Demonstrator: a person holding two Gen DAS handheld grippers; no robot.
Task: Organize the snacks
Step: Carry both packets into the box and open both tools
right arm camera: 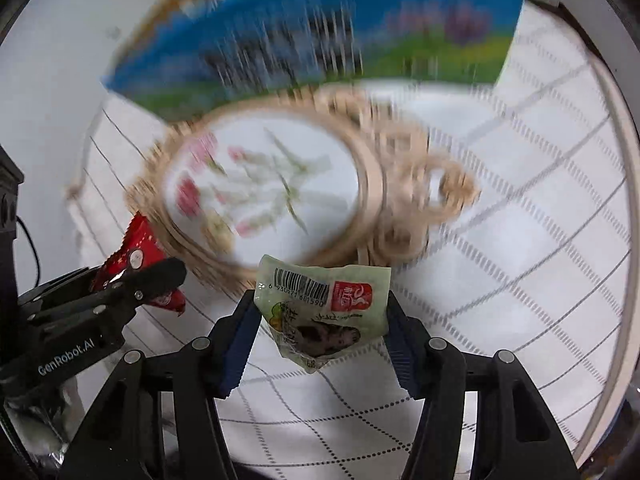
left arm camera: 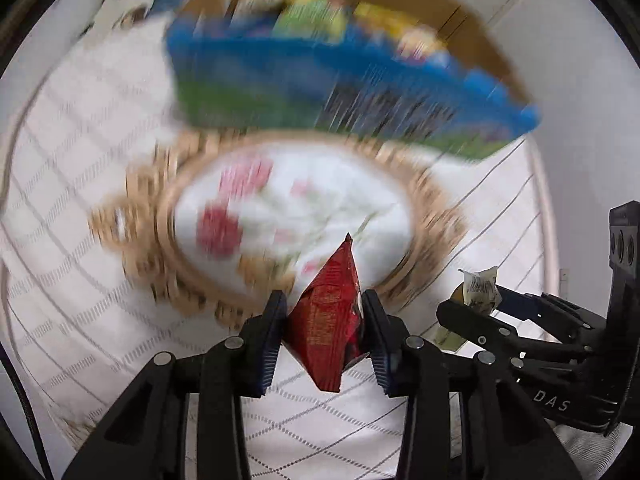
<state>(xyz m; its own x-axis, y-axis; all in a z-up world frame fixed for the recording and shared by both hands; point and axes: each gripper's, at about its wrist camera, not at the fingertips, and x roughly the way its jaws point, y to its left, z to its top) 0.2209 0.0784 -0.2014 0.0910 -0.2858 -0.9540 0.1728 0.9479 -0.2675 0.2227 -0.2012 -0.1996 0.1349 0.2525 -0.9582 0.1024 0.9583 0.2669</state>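
Note:
My left gripper (left arm camera: 324,312) is shut on a red snack packet (left arm camera: 326,320) and holds it above the table, just in front of a woven basket (left arm camera: 168,216) with a white floral liner. My right gripper (right arm camera: 322,312) is shut on a pale green snack packet (right arm camera: 324,304) with a barcode, also in front of the basket (right arm camera: 404,184). Each gripper shows in the other's view: the right one (left arm camera: 476,300) at the right with its packet (left arm camera: 480,286), the left one (right arm camera: 132,276) at the left with the red packet (right arm camera: 136,240). The background is motion-blurred.
A blue and green box (left arm camera: 340,80) holding several snack packets stands behind the basket; it also shows in the right wrist view (right arm camera: 320,32). A white checked tablecloth (left arm camera: 80,200) covers the round table. A brown cardboard box (left arm camera: 472,36) is behind.

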